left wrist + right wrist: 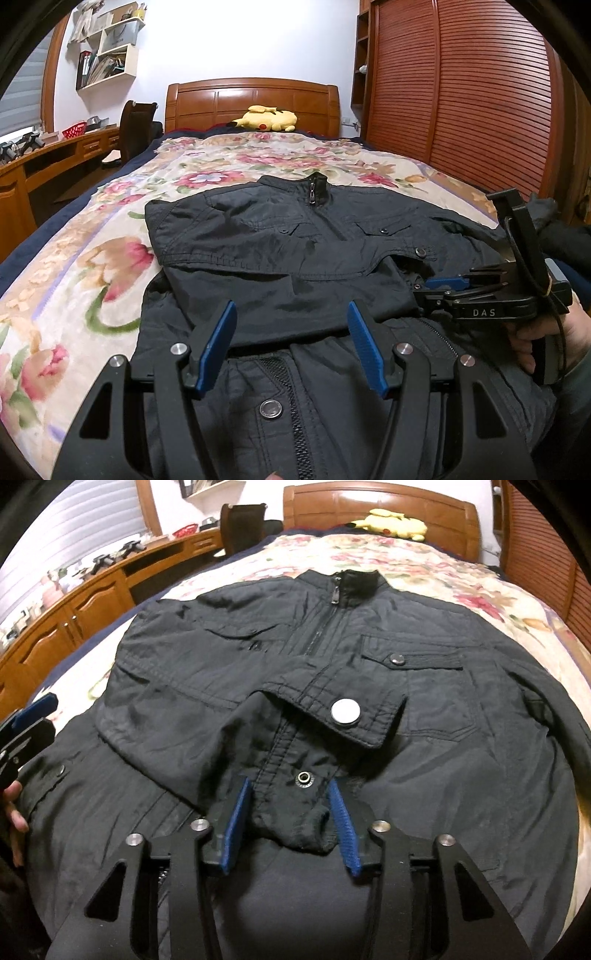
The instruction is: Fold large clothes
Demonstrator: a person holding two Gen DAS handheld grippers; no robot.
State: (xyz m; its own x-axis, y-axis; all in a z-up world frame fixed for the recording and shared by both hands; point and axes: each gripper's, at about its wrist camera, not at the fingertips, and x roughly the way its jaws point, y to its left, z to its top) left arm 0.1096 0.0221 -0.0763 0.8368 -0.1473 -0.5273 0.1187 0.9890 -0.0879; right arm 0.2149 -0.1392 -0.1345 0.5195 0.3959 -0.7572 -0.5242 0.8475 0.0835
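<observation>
A black zip jacket lies front up on the flowered bedspread, collar toward the headboard. One sleeve is folded across its chest. My left gripper is open above the jacket's lower front, holding nothing. My right gripper is open, its blue pads either side of the sleeve cuff with its snap, not closed on it. The right gripper also shows in the left wrist view at the jacket's right side. The jacket fills the right wrist view.
A yellow plush toy lies by the wooden headboard. A desk and chair stand left of the bed. A slatted wardrobe stands on the right.
</observation>
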